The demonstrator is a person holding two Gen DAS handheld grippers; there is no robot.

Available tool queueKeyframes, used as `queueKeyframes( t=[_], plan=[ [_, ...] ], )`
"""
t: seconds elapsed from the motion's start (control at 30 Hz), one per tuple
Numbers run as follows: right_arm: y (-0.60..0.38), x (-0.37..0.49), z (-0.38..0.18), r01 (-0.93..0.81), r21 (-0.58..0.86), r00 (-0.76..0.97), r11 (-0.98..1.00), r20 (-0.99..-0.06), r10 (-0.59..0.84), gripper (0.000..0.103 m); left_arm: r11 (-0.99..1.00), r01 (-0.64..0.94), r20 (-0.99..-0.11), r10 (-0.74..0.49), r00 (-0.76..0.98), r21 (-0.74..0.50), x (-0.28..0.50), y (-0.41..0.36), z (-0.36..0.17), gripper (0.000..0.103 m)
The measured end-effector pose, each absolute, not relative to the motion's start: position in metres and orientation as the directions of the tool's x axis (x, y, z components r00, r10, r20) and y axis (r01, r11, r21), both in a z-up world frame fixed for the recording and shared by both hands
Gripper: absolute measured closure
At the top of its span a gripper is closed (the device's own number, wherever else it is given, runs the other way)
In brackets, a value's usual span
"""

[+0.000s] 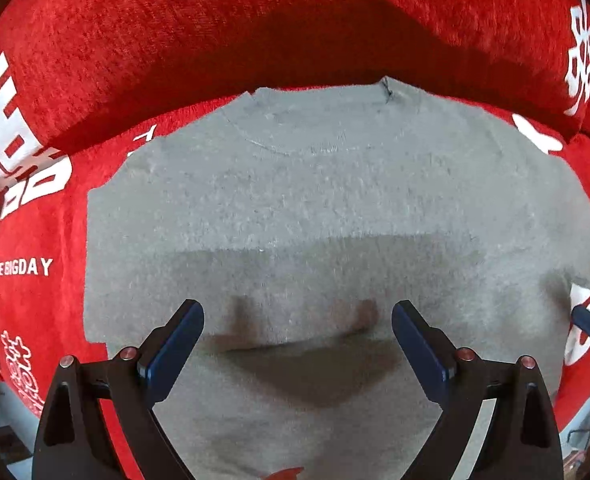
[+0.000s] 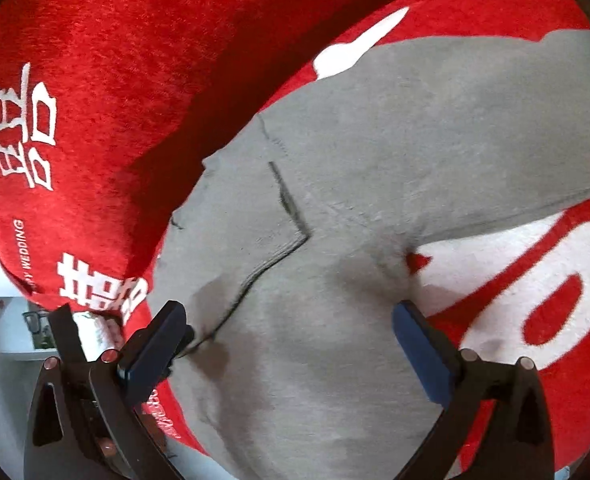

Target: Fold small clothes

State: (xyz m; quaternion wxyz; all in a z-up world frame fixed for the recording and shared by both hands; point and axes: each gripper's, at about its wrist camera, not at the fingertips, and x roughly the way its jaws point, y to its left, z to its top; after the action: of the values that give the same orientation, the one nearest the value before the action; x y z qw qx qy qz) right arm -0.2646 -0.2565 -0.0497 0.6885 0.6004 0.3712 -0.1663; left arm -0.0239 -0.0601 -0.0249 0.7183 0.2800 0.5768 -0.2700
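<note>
The grey sweater [image 1: 295, 208] lay flat on the red sofa cover [image 1: 175, 40]. Both the left gripper [image 1: 298, 322] and the right gripper [image 2: 291, 320] hovered above it, jaws apart and empty. Folding seemed not begun; next they probably needed to grasp an edge.

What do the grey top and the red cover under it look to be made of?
The grey top looks like a soft knit, perhaps fleece or wool blend: matte, finely fuzzy, with a ribbed neckline seam. The red cover looks like plush or chenille-type fabric: short visible pile with streaky sheen, white characters apparently woven or printed in. Exact fibres cannot be told. Both the left gripper and right gripper hover open.
</note>
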Motion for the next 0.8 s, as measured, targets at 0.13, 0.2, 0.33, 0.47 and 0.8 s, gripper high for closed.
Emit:
queueKeyframes(
  t=[0.13, 0.2, 0.33, 0.47, 0.8],
  plan=[
    [-0.253, -0.260, -0.054, 0.662, 0.722, 0.670, 0.199, -0.690, 0.273, 0.000, 0.689, 0.719, -0.981, -0.061, 0.186, 0.094, -0.029, -0.062, -0.025, 0.007],
    [-0.253, -0.259, -0.054, 0.668, 0.717, 0.665, 0.200, -0.696, 0.272, 0.000, 0.685, 0.722, -0.980, -0.059, 0.189, 0.098, -0.032, -0.063, -0.024, 0.007],
    [-0.255, -0.266, -0.056, 0.664, 0.730, 0.683, 0.161, -0.680, 0.267, 0.000, 0.681, 0.724, -0.981, -0.048, 0.190, 0.107, -0.035, -0.066, -0.026, 0.007],
    [-0.261, -0.274, -0.059, 0.670, 0.730, 0.689, 0.136, -0.679, 0.255, 0.000, 0.681, 0.724, -0.983, -0.035, 0.179, 0.107, -0.035, -0.069, -0.031, 0.007],
    [-0.284, -0.313, -0.068, 0.703, 0.708, 0.684, 0.069, -0.700, 0.206, 0.000, 0.646, 0.761, -0.992, -0.046, 0.116, 0.060, -0.047, -0.085, -0.041, 0.007]
  ],
)
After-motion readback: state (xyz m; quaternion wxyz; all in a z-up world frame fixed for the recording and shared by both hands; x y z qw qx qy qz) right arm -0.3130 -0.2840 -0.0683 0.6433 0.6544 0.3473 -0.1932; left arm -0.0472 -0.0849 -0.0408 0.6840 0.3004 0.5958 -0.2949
